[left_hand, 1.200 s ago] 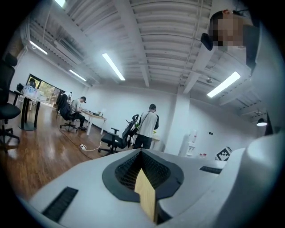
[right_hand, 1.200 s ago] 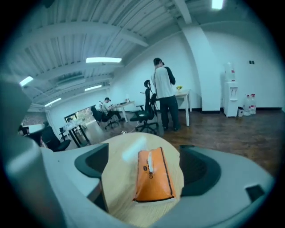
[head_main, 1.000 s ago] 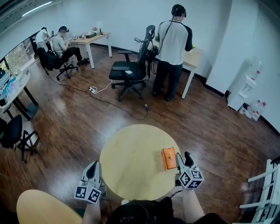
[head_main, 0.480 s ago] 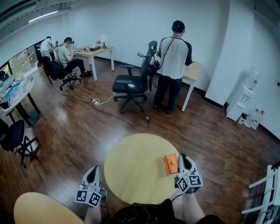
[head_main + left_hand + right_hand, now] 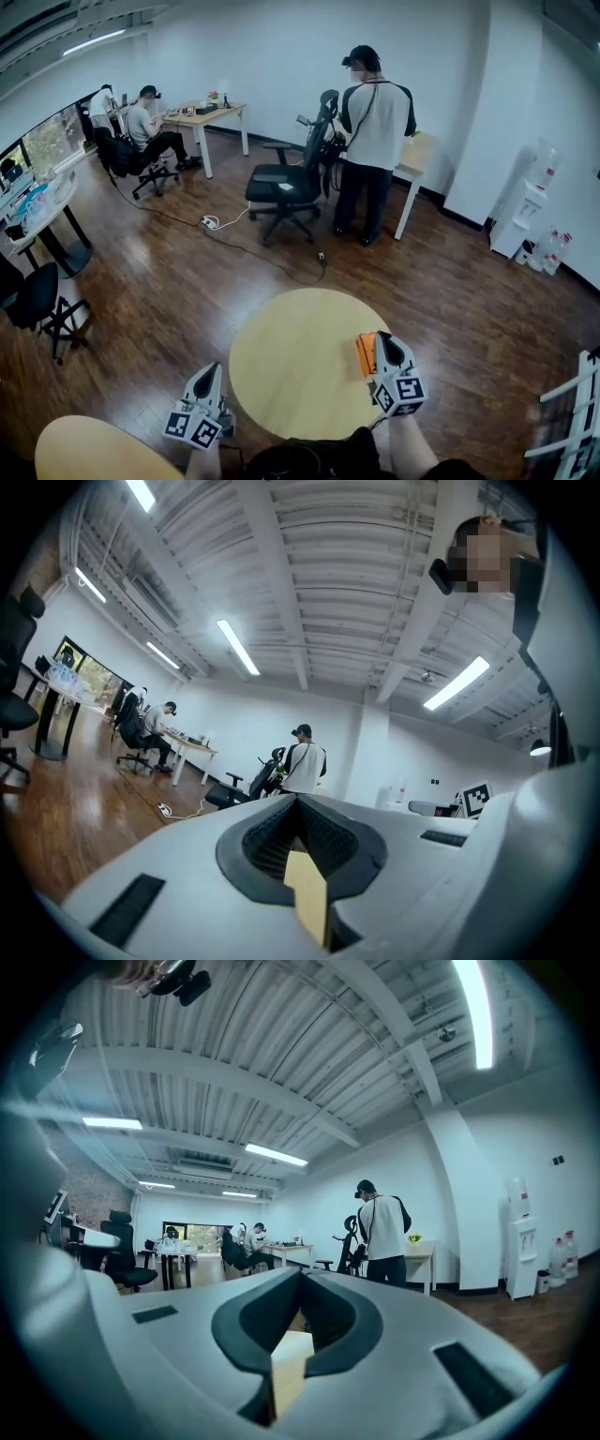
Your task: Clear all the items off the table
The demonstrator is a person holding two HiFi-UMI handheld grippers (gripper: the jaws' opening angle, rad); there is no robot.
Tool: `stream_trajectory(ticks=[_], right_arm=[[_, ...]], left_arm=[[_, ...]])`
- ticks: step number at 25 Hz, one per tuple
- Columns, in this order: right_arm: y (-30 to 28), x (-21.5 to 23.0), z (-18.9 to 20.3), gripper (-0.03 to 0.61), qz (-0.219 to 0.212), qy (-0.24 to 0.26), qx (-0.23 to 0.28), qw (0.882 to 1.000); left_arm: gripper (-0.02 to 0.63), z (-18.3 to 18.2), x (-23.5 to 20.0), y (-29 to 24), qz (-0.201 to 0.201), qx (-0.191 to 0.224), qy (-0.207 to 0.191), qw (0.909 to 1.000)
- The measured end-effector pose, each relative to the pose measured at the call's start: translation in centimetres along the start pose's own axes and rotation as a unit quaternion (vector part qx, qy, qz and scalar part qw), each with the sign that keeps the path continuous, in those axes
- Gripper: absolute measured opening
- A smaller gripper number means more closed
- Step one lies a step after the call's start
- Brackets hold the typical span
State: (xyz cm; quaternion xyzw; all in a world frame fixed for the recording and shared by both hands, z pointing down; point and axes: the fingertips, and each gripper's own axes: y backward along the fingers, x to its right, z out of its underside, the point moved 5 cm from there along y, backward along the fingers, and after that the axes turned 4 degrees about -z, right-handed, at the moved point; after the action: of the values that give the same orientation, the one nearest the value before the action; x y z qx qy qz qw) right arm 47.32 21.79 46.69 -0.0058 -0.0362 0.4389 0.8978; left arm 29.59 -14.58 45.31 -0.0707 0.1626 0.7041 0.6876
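Head view, with both gripper views. Wooden floor point(image 5: 169, 281) of an office. Round table point(image 5: 291, 366) at the near centre, its top pale tan. The rim of a second table point(image 5: 94, 455) shows at the lower left corner of the view.

Beyond the table a standing person point(image 5: 375, 122) faces away, beside a black chair point(image 5: 286, 183). A seated person point(image 5: 150, 117) works at a desk point(image 5: 211, 112) by the far wall.

Left gripper point(image 5: 212, 369) – held just off the table's near left edge, pointing away from the wearer. In its own view the jaws are closed together, tips meeting.

Right gripper point(image 5: 382, 339) – over the table's right edge, also pointing away. In its own view the jaws meet, pads against each other.

Orange item point(image 5: 364, 354) – small and flat, at the table's right edge, directly against the left side of the right gripper. The gripper hides part of it, and whether it rests on the top or is lifted cannot be told.
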Motion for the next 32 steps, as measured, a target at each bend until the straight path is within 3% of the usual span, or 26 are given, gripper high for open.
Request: stream_trajectory(ticks=[11,16,19,24,28,32], right_arm=[[0.5,3.0,0.6,0.003,0.000,-0.026,-0.010,1.000],[-1.9,2.5,0.7,0.003,-0.057,-0.033,-0.012,0.998],[-4.8,0.5,1.0,0.003,-0.116,-0.037,-0.015,0.992],[-9.6,-6.3,2.3,0.003,-0.234,-0.047,-0.027,0.971],[-9.6,-14.4,2.6,0.003,-0.305,-0.061,-0.035,0.950],[-8.9,-23.5,2.3,0.003,-0.387,-0.033,-0.034,0.921]], left_arm=[[0.002,0.8,0.9,-0.4,-0.029,0.001,-0.006,0.9996],[0.002,0.2,2.2,1.4,-0.067,0.026,-0.025,0.9971],[0.002,-0.5,2.2,4.6,-0.120,0.035,-0.035,0.9915],[0.002,-1.8,2.2,13.4,-0.250,0.057,-0.051,0.9653],[0.002,-3.6,1.5,21.7,-0.334,0.080,-0.069,0.9368],[0.002,-4.6,1.2,29.8,-0.402,0.128,-0.082,0.9031]])
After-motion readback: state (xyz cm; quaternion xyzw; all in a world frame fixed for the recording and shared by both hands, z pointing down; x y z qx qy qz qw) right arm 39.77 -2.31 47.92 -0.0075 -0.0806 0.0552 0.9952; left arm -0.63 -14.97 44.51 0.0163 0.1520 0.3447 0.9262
